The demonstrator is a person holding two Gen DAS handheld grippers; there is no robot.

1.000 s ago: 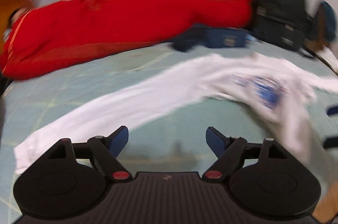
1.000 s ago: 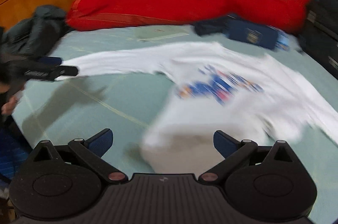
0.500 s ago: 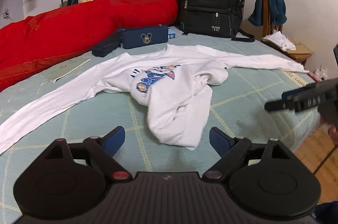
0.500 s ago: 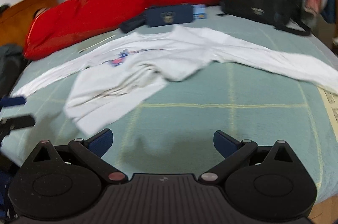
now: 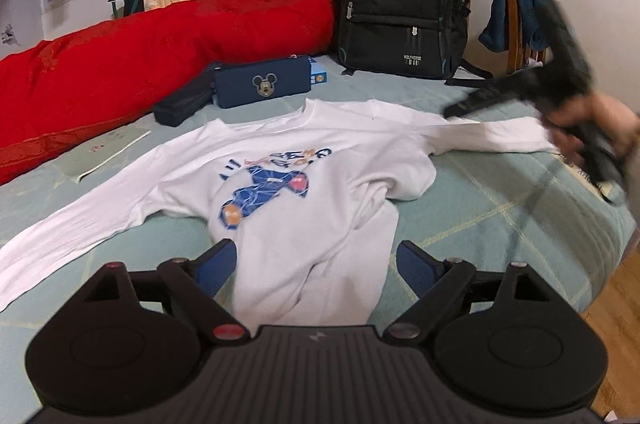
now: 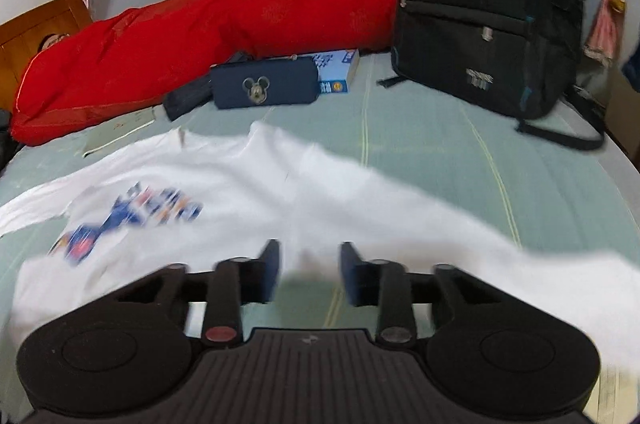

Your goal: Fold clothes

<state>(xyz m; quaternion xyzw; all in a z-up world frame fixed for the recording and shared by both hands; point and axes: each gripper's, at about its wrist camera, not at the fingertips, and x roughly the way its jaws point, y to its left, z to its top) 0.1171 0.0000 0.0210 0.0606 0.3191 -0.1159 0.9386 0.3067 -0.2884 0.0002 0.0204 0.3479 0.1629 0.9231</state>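
Readable writing: little. Pouch [image 5: 262, 86] carries a Mickey Mouse badge. Backpack [image 5: 402, 0] has a small white label, too small to read. Shirt [image 5: 288, 184] print is blue lettering over a blue car-like graphic; letters are illegible. Box [image 6: 336, 70] has blue print, unreadable.

Surface: bed [image 5: 500, 200] with pale green sheet, thin yellow grid lines. Wood floor at right edge, wood headboard [image 6: 36, 28] at left. Window behind, with a cardboard carton on the sill. One chair [image 5: 516, 32] with blue cloth draped on it.

Count: one white long-sleeve shirt, one red quilt [image 5: 152, 52], one black backpack, one navy pouch, one black case beside it, one box, one booklet [image 5: 104, 152].

Shirt lies face up mid-bed, both sleeves spread out, lower body bunched toward me.

My left tongs [image 5: 316, 266]: jaws wide apart, nothing gripped, shirt hem below the gap.

My right tongs [image 6: 308, 274]: jaws closing over the right sleeve, cloth in the gap, pads not pressing it. My right hand [image 5: 600, 124] is blurred in the left view.
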